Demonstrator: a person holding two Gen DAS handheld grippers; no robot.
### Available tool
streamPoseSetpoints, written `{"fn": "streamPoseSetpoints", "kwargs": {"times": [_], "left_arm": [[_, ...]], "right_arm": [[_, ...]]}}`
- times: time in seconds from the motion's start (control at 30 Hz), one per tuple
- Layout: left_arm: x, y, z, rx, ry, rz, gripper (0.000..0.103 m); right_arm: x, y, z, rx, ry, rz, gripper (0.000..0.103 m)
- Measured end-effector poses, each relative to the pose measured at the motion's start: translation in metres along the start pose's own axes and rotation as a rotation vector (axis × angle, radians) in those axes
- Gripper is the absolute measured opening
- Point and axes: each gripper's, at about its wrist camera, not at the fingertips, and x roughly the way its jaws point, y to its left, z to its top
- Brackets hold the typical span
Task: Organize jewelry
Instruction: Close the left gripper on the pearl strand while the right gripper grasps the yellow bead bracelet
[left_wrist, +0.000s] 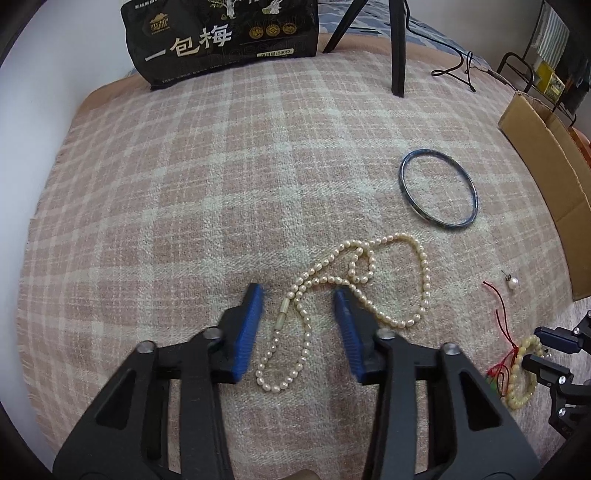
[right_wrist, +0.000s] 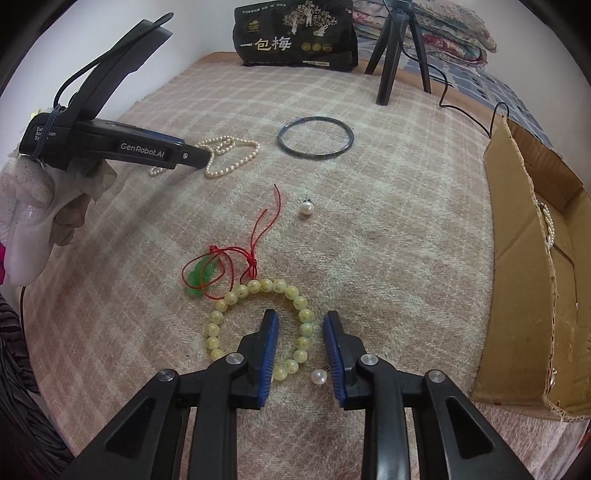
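The left gripper (left_wrist: 298, 293) hangs wide over the pearl necklace (left_wrist: 369, 284) on the plaid blanket (left_wrist: 184, 184) — straddling it, likely for a pinch. The right gripper (right_wrist: 300, 320), also wide (nothing held), brackets the yellow bead bracelet (right_wrist: 306, 326), the cardboard box (right_wrist: 517, 258) nearby.

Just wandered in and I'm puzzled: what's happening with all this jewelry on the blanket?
A person holds tongs in each hand, sorting jewelry on a plaid blanket. The left tongs are open over a pearl necklace; the right tongs are open over a yellow bead bracelet. Nothing is gripped yet. A dark bangle lies loose, and a cardboard box waits on the right.
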Motion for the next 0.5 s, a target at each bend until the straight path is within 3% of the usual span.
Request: {"fn": "streamPoseSetpoints", "kwargs": {"times": [0.07, 0.13, 0.3, 0.4, 0.5], "left_arm": [[-0.002, -0.003, 0.001, 0.000, -0.002, 0.005, 0.010], [0.000, -0.005, 0.003, 0.000, -0.005, 0.008, 0.006], [-0.005, 0.002, 0.001, -0.050, -0.006, -0.035, 0.005], [-0.013, 0.023, 0.003, -0.166, 0.002, -0.126, 0.005], [-0.033, 0.038, 0.008, -0.231, -0.039, -0.163, 0.005]], "right_arm": [[0.000, 0.001, 0.001, -0.004, 0.000, 0.000, 0.016], [0.001, 0.003, 0.003, -0.007, -0.003, -0.001, 0.008], [-0.001, 0.007, 0.005, -0.014, -0.013, 0.006, 0.005], [-0.009, 0.006, 0.005, -0.002, -0.042, -0.002, 0.005], [-0.022, 0.006, 0.008, 0.007, -0.080, -0.005, 0.005]]}}
